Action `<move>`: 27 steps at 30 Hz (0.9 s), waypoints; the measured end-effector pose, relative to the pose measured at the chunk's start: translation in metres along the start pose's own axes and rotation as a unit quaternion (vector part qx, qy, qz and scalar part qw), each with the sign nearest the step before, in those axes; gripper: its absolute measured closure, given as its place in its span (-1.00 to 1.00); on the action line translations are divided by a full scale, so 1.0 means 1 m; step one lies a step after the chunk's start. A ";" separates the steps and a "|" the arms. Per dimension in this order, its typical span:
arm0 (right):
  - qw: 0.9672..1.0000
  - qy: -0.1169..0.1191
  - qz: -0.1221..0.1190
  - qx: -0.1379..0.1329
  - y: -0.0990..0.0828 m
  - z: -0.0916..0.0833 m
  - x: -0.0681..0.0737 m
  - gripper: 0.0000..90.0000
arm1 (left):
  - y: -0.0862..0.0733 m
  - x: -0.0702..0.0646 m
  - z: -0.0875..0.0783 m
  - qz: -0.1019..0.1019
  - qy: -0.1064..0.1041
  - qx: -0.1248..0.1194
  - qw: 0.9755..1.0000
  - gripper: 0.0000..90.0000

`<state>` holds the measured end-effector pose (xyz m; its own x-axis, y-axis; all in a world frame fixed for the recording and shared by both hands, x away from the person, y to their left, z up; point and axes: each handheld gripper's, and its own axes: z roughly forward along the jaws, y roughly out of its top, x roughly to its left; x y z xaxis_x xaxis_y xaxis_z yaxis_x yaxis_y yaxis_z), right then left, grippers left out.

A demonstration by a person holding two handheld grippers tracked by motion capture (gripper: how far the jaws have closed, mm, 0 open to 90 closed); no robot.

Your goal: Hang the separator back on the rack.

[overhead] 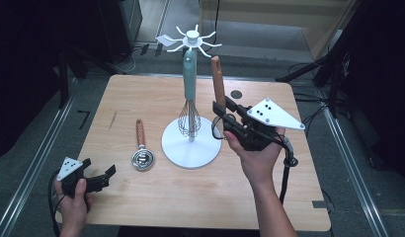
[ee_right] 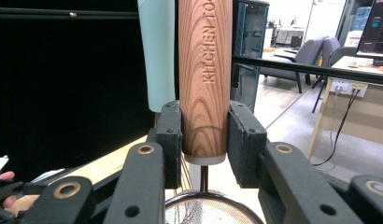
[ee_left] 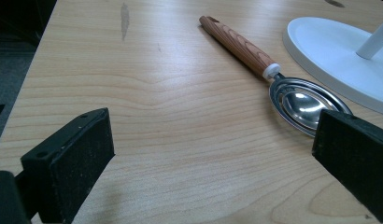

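Observation:
My right gripper (overhead: 221, 116) is shut on the wooden handle (overhead: 218, 81) of a mesh strainer and holds it upright, just right of the white hook stand (overhead: 192, 37). In the right gripper view both pads (ee_right: 170, 135) press the handle (ee_right: 205, 70), and the strainer's mesh ring (ee_right: 208, 210) hangs below. A whisk with a teal handle (overhead: 189, 69) hangs on the stand. My left gripper (overhead: 99, 167) rests open near the table's front left corner. Beyond its jaws lies a steel scoop with a wooden handle (ee_left: 297, 100), flat on the table.
The stand's round white base (overhead: 190, 143) sits mid-table, with the scoop (overhead: 141, 158) just left of it. A small dark disc (overhead: 236, 94) lies at the back right of the wooden table (overhead: 156, 202). Dark floor and stands surround the table.

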<state>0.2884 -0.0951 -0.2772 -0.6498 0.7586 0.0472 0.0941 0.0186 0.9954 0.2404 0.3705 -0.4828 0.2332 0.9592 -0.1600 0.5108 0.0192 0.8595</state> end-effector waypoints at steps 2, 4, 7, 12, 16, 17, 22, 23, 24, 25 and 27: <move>1.000 0.000 0.003 0.002 0.001 0.000 0.000 0.56 | 0.000 0.000 0.000 -0.001 -0.001 -0.001 1.000 -1.00; 1.000 0.000 0.002 0.000 0.002 0.001 0.000 0.56 | 0.000 0.000 0.000 -0.002 -0.001 -0.001 1.000 -1.00; 1.000 -0.001 -0.001 -0.003 0.004 0.002 -0.001 0.56 | 0.000 0.001 -0.001 -0.003 -0.003 -0.001 1.000 -1.00; 1.000 -0.001 0.001 -0.001 0.007 0.003 -0.002 0.56 | 0.000 0.001 -0.001 -0.003 -0.005 -0.002 1.000 -1.00; 1.000 -0.002 0.001 0.001 0.008 0.005 0.000 0.56 | 0.000 0.001 -0.001 -0.003 -0.005 -0.002 1.000 -1.00; 1.000 -0.002 -0.004 -0.001 0.009 0.006 -0.001 0.56 | 0.000 0.001 -0.001 -0.003 -0.005 -0.002 1.000 -1.00; 1.000 -0.002 -0.001 0.001 0.009 0.009 0.000 0.56 | 0.000 0.000 0.000 -0.003 -0.006 -0.002 1.000 -1.00; 1.000 -0.002 0.001 0.002 0.010 0.009 0.000 0.56 | 0.000 0.001 0.000 -0.002 -0.006 -0.002 1.000 -1.00; 1.000 -0.001 0.000 0.002 0.010 0.010 0.000 0.56 | 0.000 0.001 -0.001 -0.002 -0.006 -0.001 1.000 -1.00; 1.000 -0.001 -0.002 0.001 0.010 0.011 0.000 0.56 | 0.000 0.001 -0.001 -0.003 -0.006 -0.001 1.000 -1.00; 1.000 -0.001 -0.002 0.002 0.010 0.012 0.000 0.56 | 0.000 0.001 -0.001 -0.002 -0.006 -0.001 1.000 -1.00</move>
<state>0.2982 -0.0872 -0.2679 -0.6486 0.7599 0.0433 0.0940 0.0236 0.9953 0.2402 0.3712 -0.4824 0.2414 0.9554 -0.1699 0.5096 0.0242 0.8601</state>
